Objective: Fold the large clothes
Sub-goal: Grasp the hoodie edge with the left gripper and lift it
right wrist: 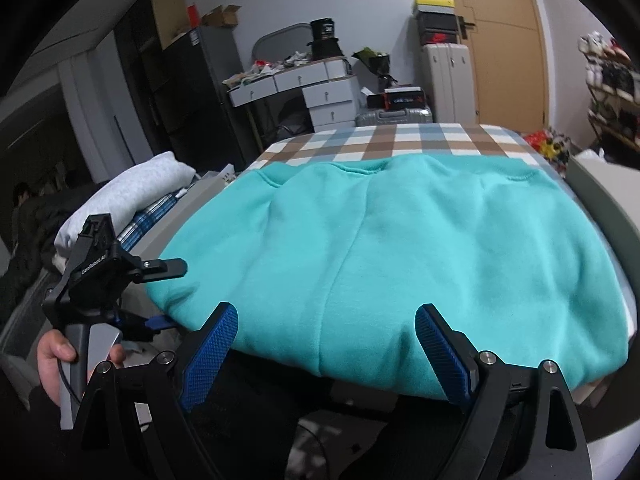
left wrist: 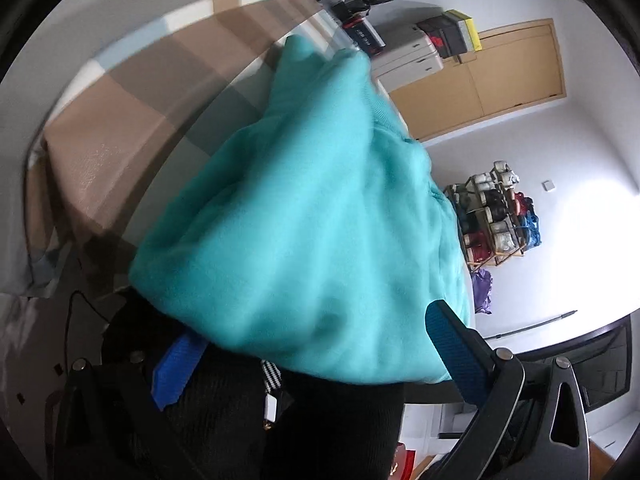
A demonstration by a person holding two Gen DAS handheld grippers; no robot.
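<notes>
- Far left in the right wrist view, a folded grey garment [right wrist: 132, 188] sits on a pile beside the bed.
- Your left hand [right wrist: 54, 356] grips the handle of the left gripper [right wrist: 160, 322] just off the near left corner of the teal sweatshirt [right wrist: 400, 256].
- In the left wrist view that gripper's two blue pads stand wide apart; the near hem of the sweatshirt lies across the gap and covers part of the left pad [left wrist: 176, 376], while the right pad [left wrist: 452, 348] sits at the cloth's edge. You cannot tell whether either pad presses the fabric.
- The sweatshirt lies spread on the checked bedsheet [right wrist: 384, 140], hem towards you, neckline far.
- Your right gripper [right wrist: 324, 354] hangs at the near hem with jaws spread wide; both blue pads overlap the hem's edge in the picture, with nothing pinched between them.
- Far right, a shoe rack [right wrist: 608, 76] stands by the wooden door [right wrist: 500, 40].
</notes>
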